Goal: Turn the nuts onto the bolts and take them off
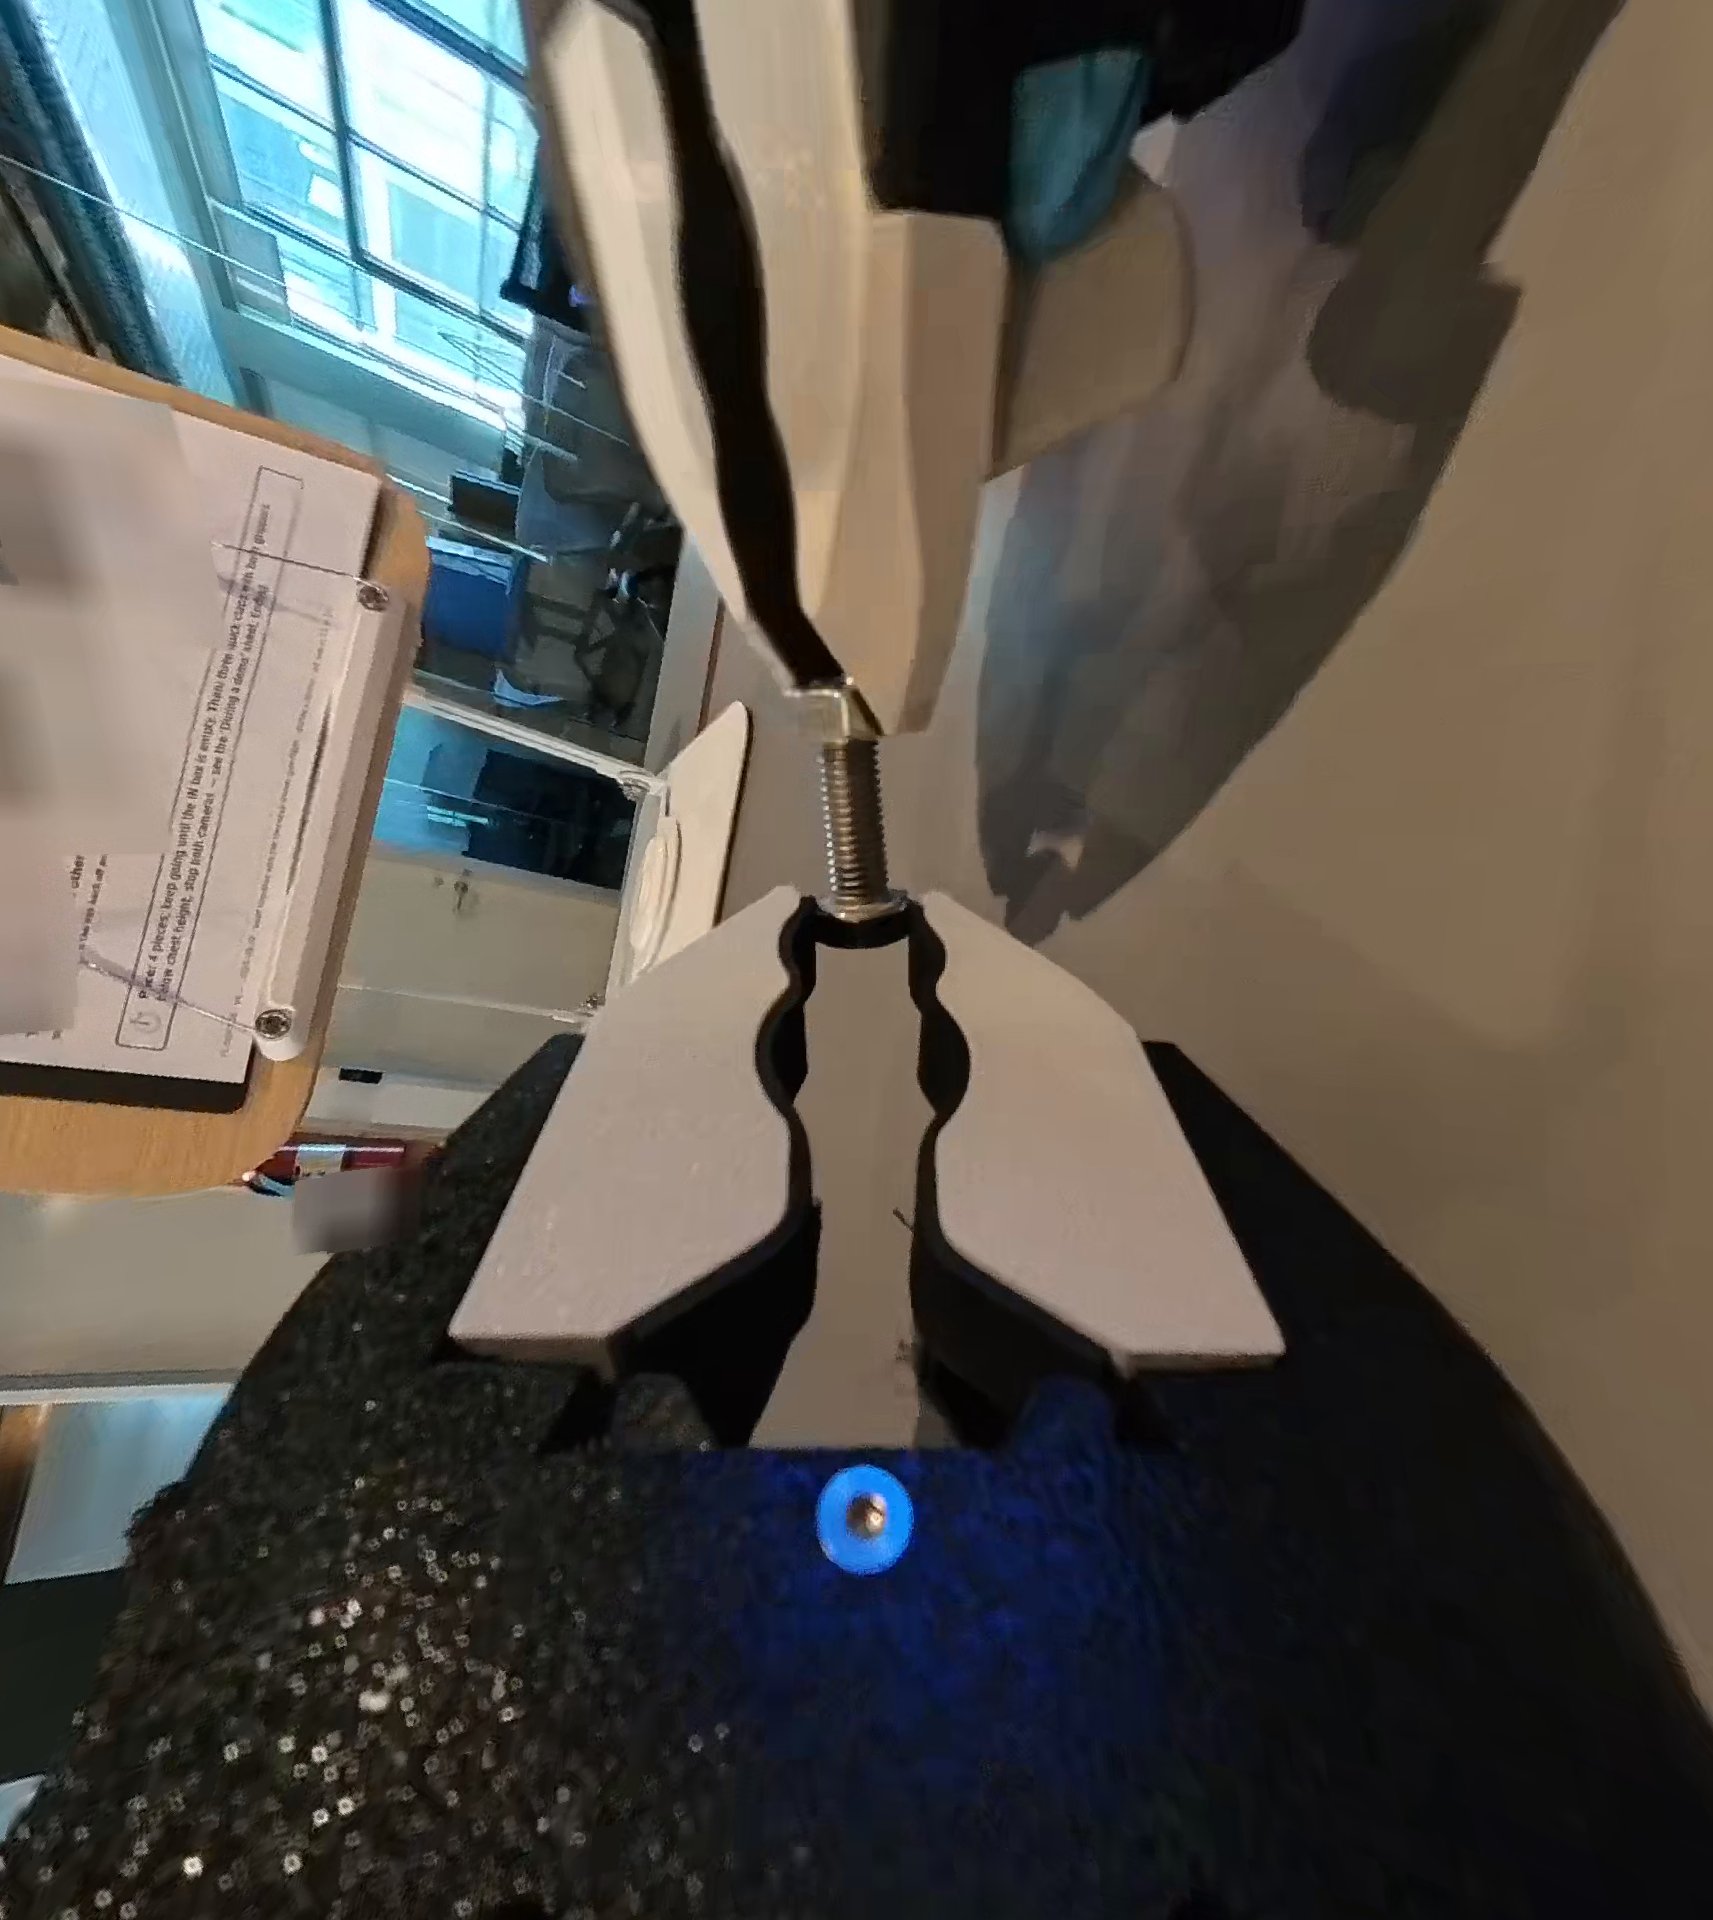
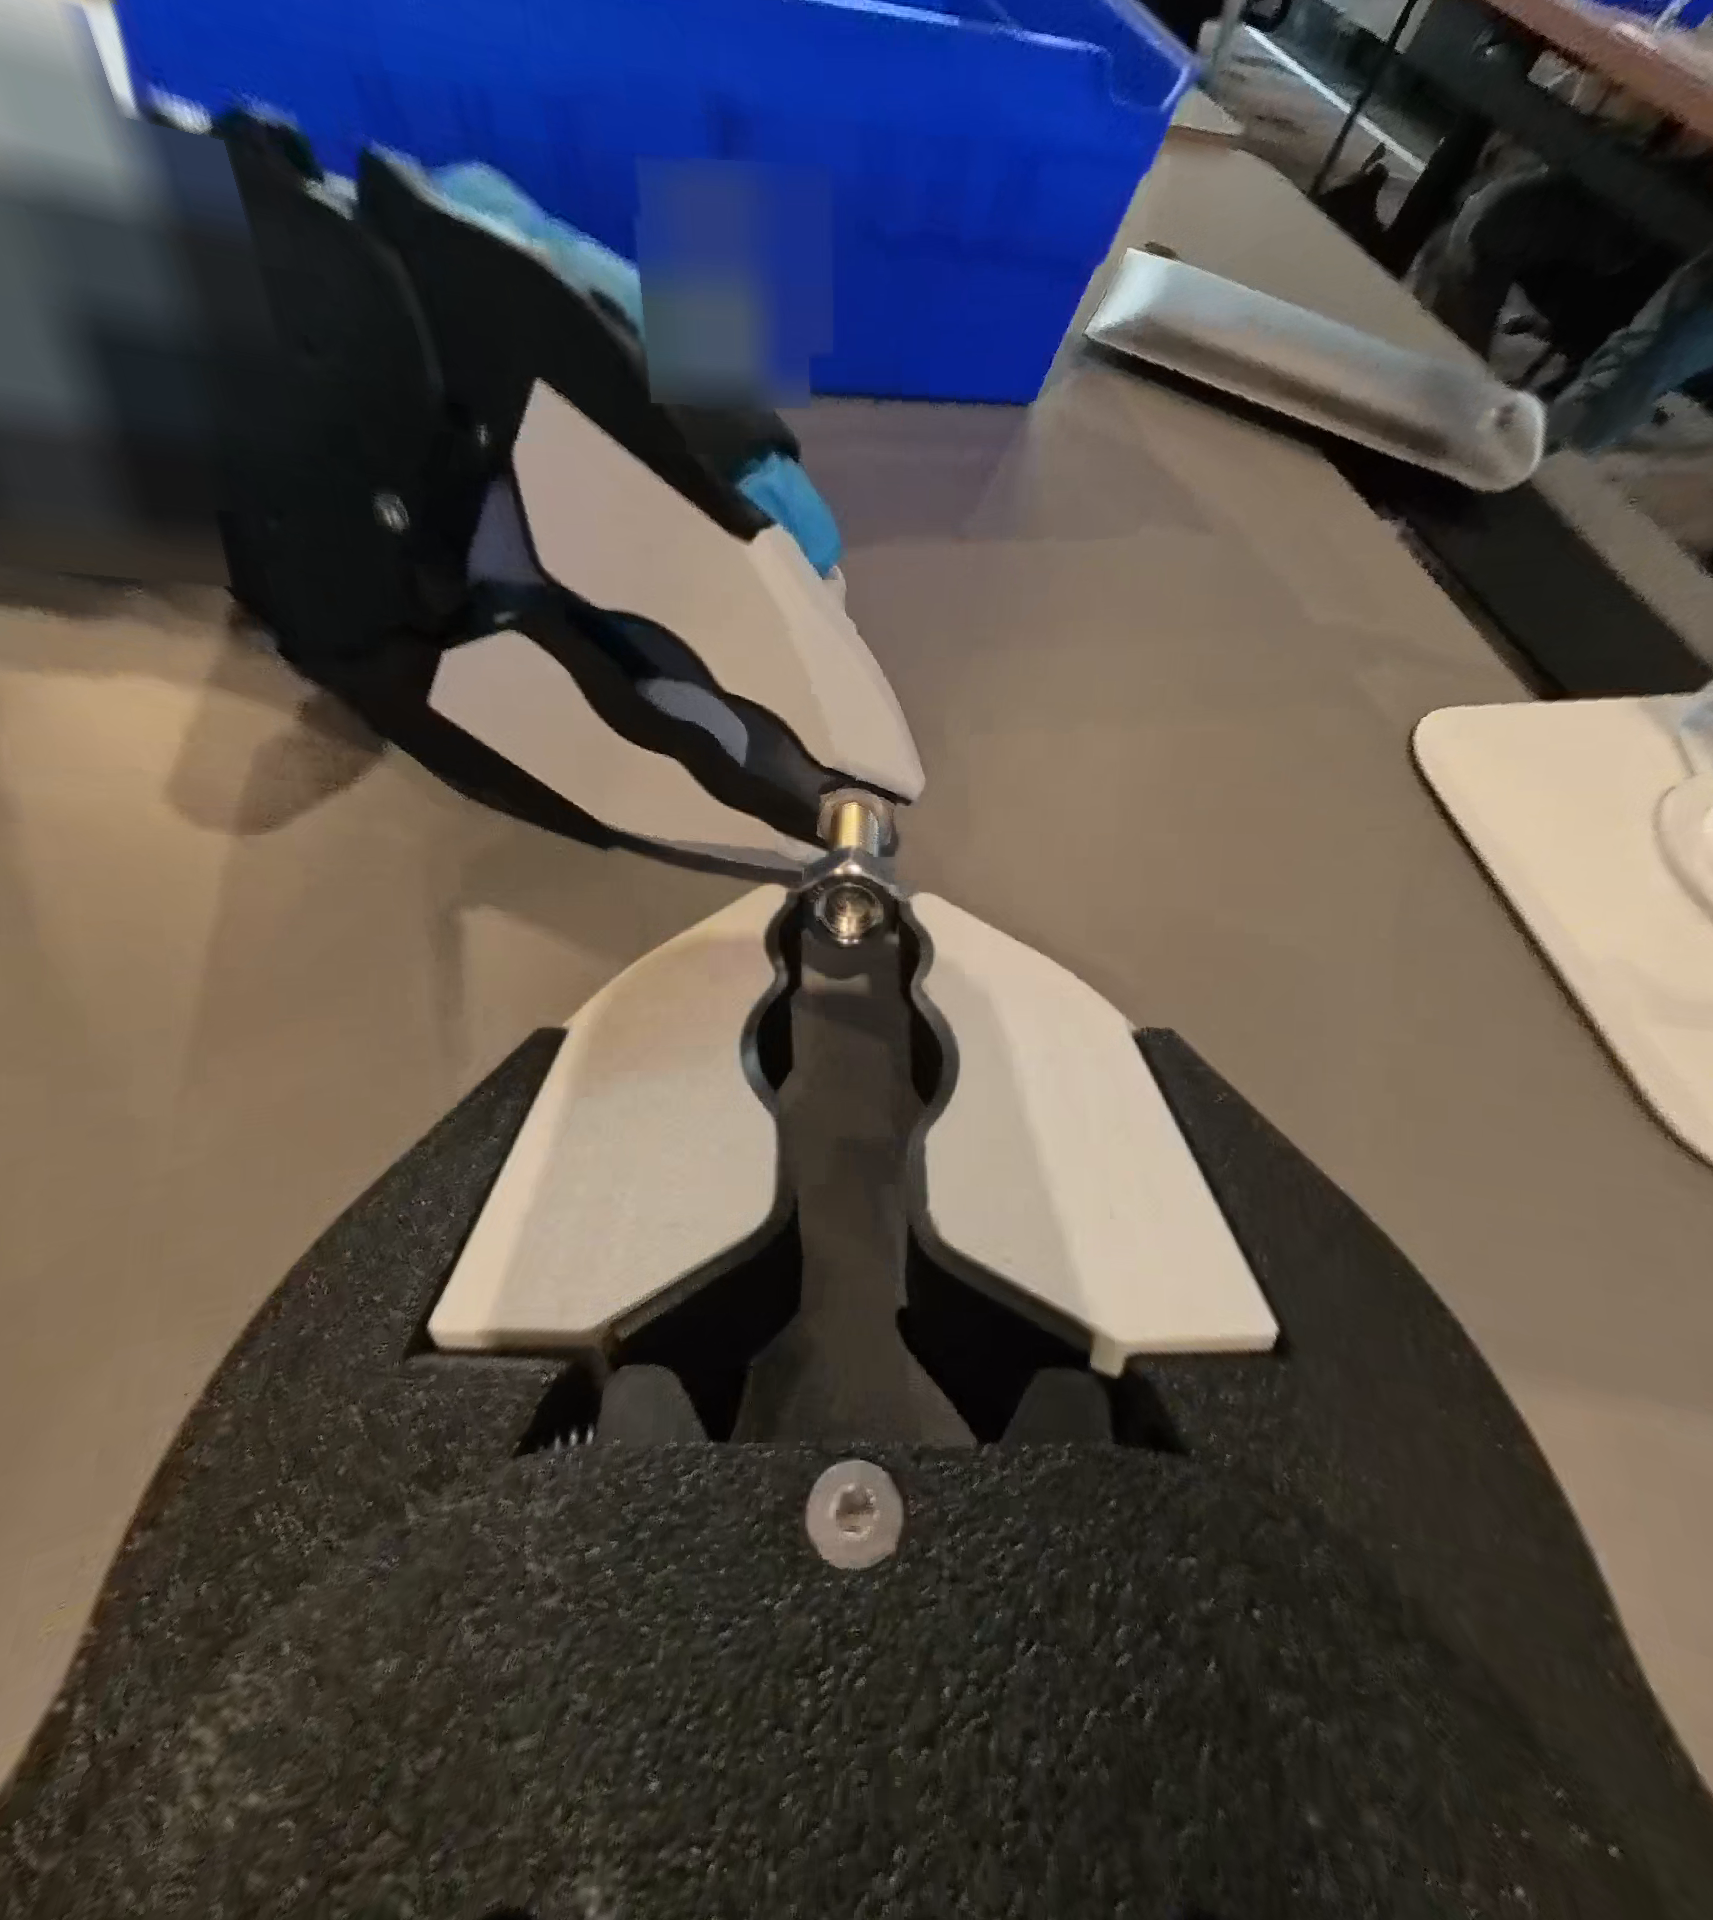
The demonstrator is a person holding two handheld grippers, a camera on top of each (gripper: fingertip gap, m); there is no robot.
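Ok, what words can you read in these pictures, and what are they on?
Printed sheet on the wooden board: lines of writing, partly blurred; I won't copy them.
Blue bin: nothing readable.
Bolt and nut: no writing shows.

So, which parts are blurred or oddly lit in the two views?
Left wrist view: the bolt is sharp, the right tongs and the room behind are smeared, and a blue glow tints the housing. Right wrist view: the left tongs are motion-blurred and the blue bin is soft.

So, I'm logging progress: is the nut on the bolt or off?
On, just: the nut sits at the bolt's thread tip, pinched in the left gripper.
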